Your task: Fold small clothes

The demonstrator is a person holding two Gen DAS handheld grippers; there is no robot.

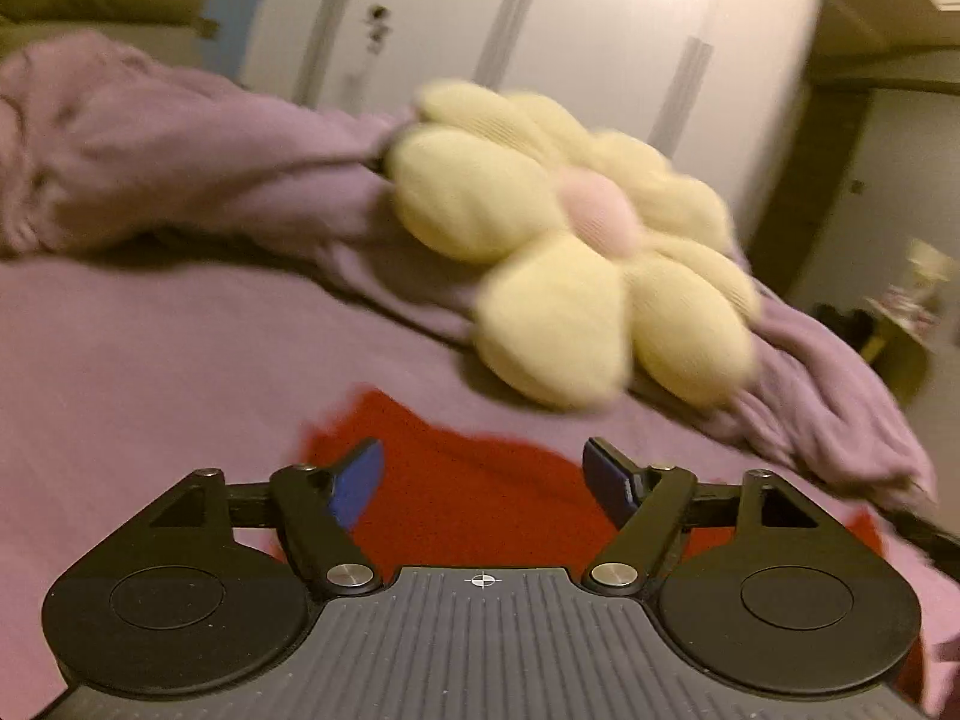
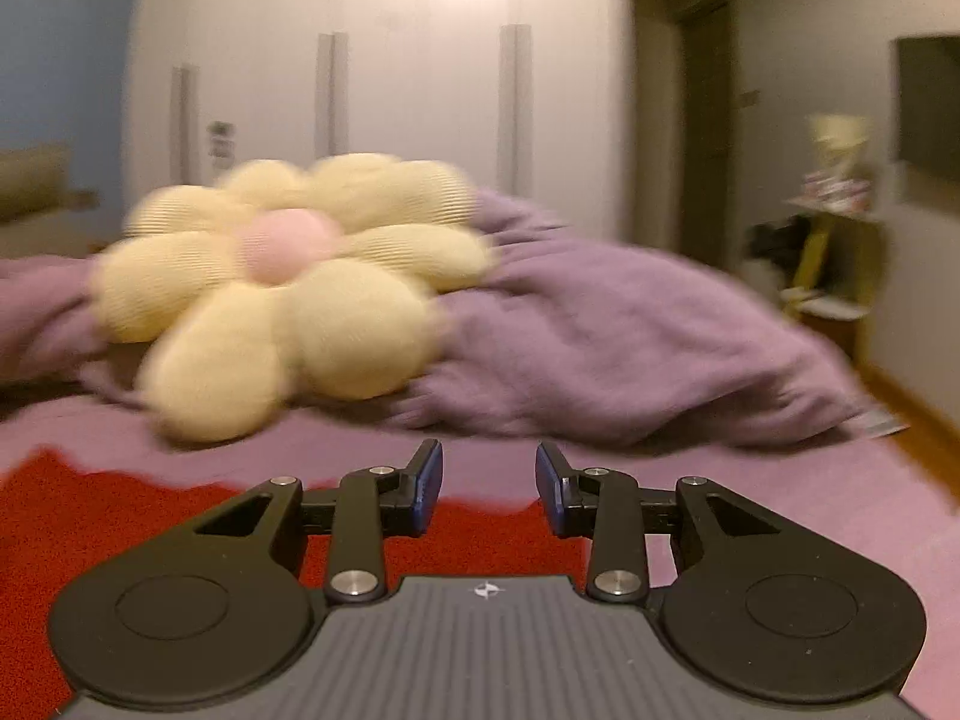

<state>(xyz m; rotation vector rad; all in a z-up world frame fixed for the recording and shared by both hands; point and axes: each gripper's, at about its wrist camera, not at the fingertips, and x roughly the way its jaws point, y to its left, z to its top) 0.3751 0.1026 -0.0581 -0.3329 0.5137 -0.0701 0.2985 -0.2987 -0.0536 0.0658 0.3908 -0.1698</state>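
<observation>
- Red garment (image 1: 480,498) lay flat on the purple bed sheet (image 1: 150,372), directly below and ahead of both tongs; type of clothing could not be made out, only a rumpled far edge.
- In the right wrist view, red garment (image 2: 120,516) filled the lower left, reaching under the gripper body and ending near its right finger.
- Left gripper (image 1: 483,474) hovered over the red cloth with blue-padded fingers (image 1: 360,480) spread wide, nothing between them.
- Right gripper (image 2: 489,486) hung over the cloth's far edge, jaws parted by a moderate gap, narrower than the left pair, holding nothing.
- Could not tell whether either set of fingertips touched the fabric.
- Yellow flower cushion (image 1: 570,252) with a pink centre sat beyond the garment, apart from it, partly resting on a bunched purple blanket (image 1: 150,150).
- Same flower cushion (image 2: 288,282) appeared left of centre from the right side, blanket (image 2: 600,330) heaped to its right.
- White wardrobe (image 2: 390,90) with vertical handles stood behind the bed.
- Yellow shelf unit (image 2: 828,252) stood at the far right wall, contents too blurred to name.
- Both views smeared by motion blur.
</observation>
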